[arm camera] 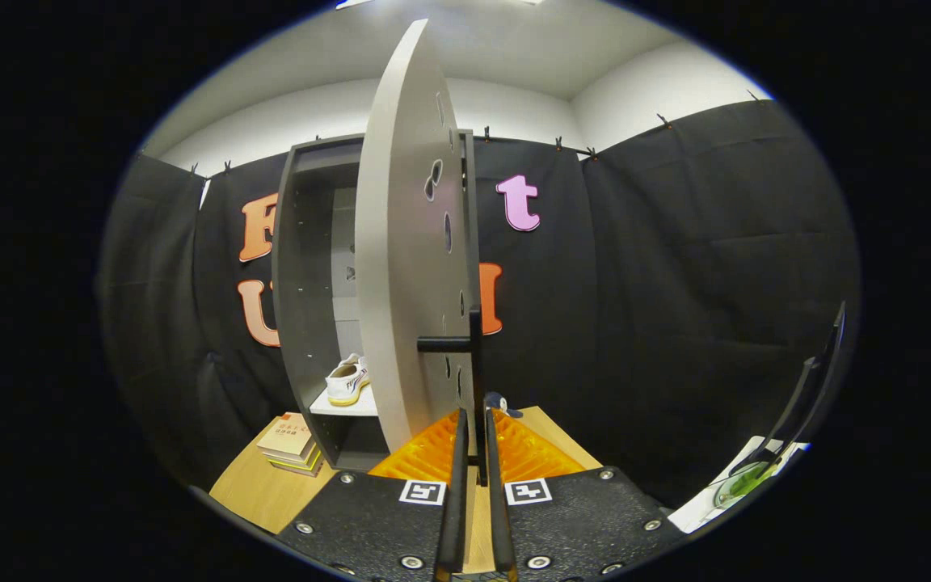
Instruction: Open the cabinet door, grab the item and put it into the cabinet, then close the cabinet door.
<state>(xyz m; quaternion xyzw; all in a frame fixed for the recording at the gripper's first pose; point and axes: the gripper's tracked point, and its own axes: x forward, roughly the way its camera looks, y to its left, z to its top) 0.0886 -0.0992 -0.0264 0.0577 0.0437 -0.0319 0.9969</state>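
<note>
A tall grey cabinet [304,267] stands on the wooden table [251,489] against the booth wall. Its door [401,267] is swung wide and I see it almost edge-on, straight ahead of me. A dark vertical bar handle [475,347] sticks out from the door's face. My gripper [475,453] is shut on the lower end of that handle, one finger on each side of the bar. Inside the cabinet, a white shoe [348,381] with a yellowish sole lies on a white shelf [344,409].
A short stack of books [292,444] lies on the table left of the cabinet's foot. A small dark item [504,402] sits just beyond the fingers, behind the handle. Off to the right are a white sheet [744,477] and a dark curved stand [813,388].
</note>
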